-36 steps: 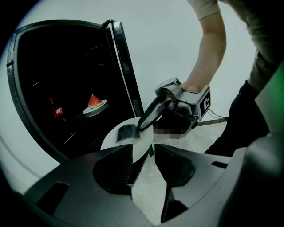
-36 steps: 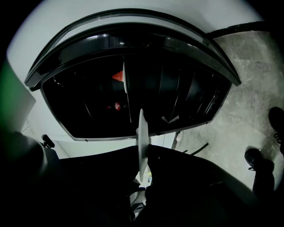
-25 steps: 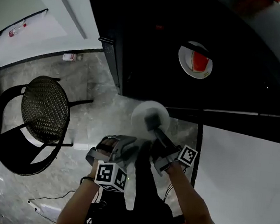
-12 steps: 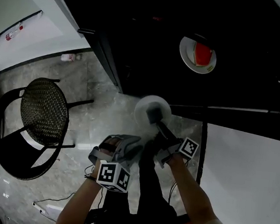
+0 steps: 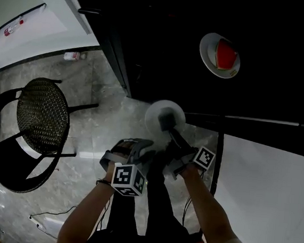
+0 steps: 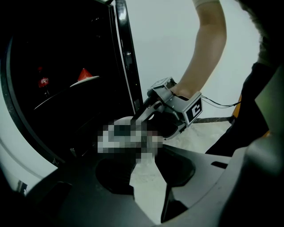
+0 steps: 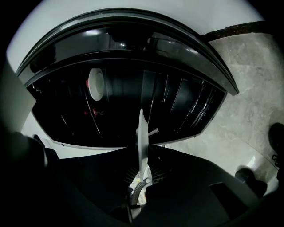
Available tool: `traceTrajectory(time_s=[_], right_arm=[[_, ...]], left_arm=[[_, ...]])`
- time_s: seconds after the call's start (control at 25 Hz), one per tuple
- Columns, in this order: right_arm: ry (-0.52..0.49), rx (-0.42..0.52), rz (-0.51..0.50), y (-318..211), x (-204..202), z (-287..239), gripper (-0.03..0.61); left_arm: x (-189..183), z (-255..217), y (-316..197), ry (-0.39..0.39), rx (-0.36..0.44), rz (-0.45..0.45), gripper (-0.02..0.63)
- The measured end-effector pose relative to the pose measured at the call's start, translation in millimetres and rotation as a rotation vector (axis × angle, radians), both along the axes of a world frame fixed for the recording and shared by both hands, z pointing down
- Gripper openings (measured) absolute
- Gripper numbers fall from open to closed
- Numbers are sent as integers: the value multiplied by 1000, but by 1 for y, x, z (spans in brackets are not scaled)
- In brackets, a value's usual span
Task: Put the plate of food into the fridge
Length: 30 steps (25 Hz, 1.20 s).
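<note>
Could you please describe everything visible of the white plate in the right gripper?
The plate is round, white, seemingly ceramic. The right gripper clamps its near rim, jaws shut on it; that gripper's view shows it edge-on. It is held above the marble floor, before the open fridge. No food shows on it.

Polished, glossy grey veined stone floor (image 5: 101, 116). Woven mesh seat, matt black frame on chair (image 5: 41, 114). Smooth white ceramic-looking plate (image 5: 154, 113). Glossy black fridge (image 5: 118, 56) casing.

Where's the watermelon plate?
The watermelon plate sits upper right in the head view, inside the dark fridge, above the white plate in the right tool.
</note>
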State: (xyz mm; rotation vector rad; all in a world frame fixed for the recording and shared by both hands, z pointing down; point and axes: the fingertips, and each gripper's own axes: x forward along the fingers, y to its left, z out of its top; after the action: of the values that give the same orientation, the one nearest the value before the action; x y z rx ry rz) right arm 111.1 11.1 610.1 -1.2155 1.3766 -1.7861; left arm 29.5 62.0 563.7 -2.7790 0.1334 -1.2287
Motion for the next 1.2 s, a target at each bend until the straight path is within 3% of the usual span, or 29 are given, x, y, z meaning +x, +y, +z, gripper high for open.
traceTrajectory(time_s=[0.4,1.2], right_arm=[[24,-4,-11,-3,4,20,43],[54,-22,87,-23,25,79,43]], left_arm=[[9,33,0,-19,7,30,141],[-19,82,18,-18,-57,-18,141]])
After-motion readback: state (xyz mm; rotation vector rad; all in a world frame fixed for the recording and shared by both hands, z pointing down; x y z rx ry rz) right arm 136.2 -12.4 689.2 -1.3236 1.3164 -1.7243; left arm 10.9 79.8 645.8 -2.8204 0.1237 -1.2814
